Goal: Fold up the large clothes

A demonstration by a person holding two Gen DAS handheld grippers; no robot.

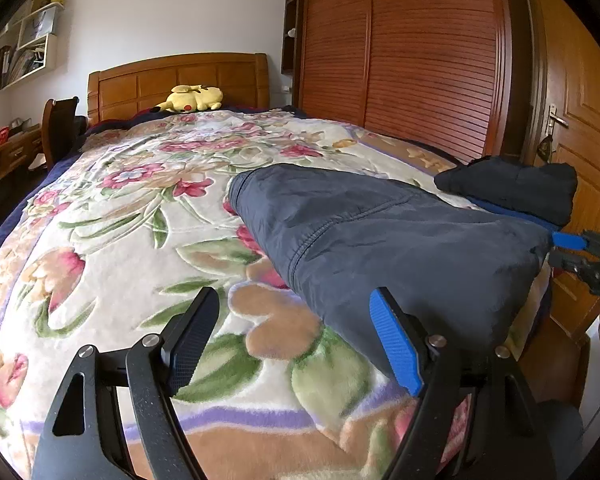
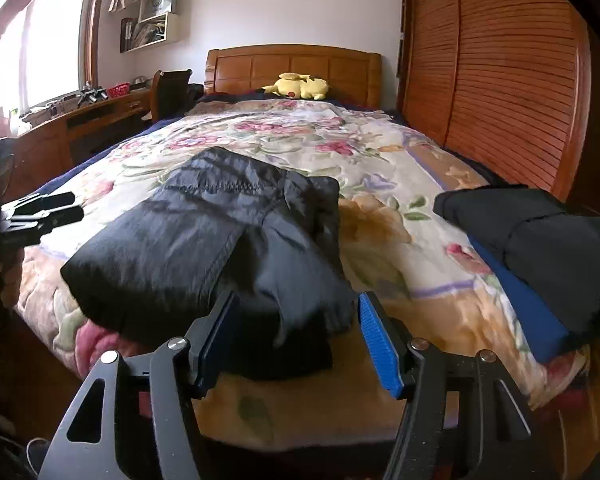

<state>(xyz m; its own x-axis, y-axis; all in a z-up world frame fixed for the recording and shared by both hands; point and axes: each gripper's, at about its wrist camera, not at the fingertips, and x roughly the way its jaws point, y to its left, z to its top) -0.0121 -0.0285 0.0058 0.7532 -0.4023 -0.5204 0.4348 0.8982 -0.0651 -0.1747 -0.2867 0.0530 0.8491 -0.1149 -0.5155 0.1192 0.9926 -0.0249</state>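
Observation:
A dark navy padded garment [image 1: 400,248] lies folded into a long bundle on the floral blanket [image 1: 140,240], near the bed's foot. My left gripper [image 1: 296,336] stands open over the blanket, its blue pad beside the bundle's near corner and nothing between the fingers. In the right wrist view the same garment [image 2: 204,240] reaches toward me, and its loose near edge lies between the fingers of my right gripper [image 2: 300,340], which is open with the pads off the cloth. Each gripper shows in the other's view: the right gripper [image 1: 560,252] at the bundle's far end, the left gripper [image 2: 74,206] at the left edge.
A stack of folded dark clothes [image 2: 540,236] on a blue item sits at the bed's right corner. A yellow plush toy [image 2: 300,86] lies by the wooden headboard [image 2: 292,64]. A slatted wardrobe [image 2: 500,80] lines the right side; a desk [image 2: 92,116] and chair stand left.

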